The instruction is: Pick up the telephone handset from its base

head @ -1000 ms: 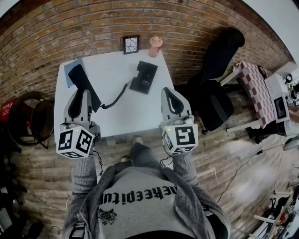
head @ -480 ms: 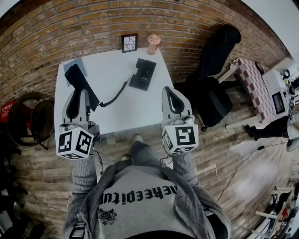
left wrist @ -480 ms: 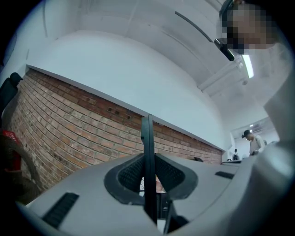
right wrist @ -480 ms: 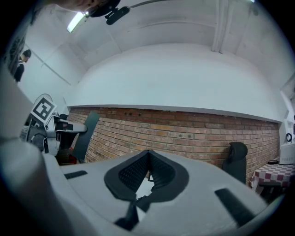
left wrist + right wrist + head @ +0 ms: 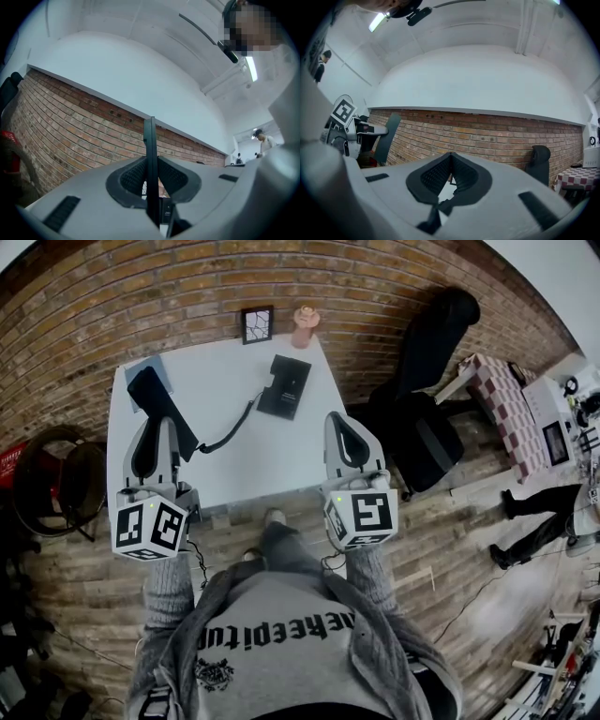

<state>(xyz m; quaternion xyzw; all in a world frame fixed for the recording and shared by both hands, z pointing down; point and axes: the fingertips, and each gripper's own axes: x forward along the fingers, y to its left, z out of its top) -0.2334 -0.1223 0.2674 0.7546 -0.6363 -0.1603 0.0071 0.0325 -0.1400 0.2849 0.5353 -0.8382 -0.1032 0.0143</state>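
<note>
The black telephone handset (image 5: 150, 395) is off its base (image 5: 284, 387) and hangs over the left part of the white table (image 5: 262, 460). My left gripper (image 5: 159, 425) is shut on it. A coiled cord (image 5: 230, 432) runs from the handset to the base. In the left gripper view the handset (image 5: 149, 136) stands edge-on between the pads of the left gripper (image 5: 151, 158). My right gripper (image 5: 336, 420) hovers over the table's right front edge, shut and holding nothing. In the right gripper view, the tips of the right gripper (image 5: 450, 154) meet, and the handset (image 5: 388, 131) shows at the left.
A framed picture (image 5: 257, 324) and a pink figure (image 5: 304, 326) stand at the table's back edge by the brick wall. A blue sheet (image 5: 150, 367) lies at the back left. A black office chair (image 5: 422, 409), a checkered table (image 5: 511, 404) and a person (image 5: 534, 526) are to the right.
Both grippers keep their place, and the handset stays in the left one. A person has come into view on the floor at the right.
</note>
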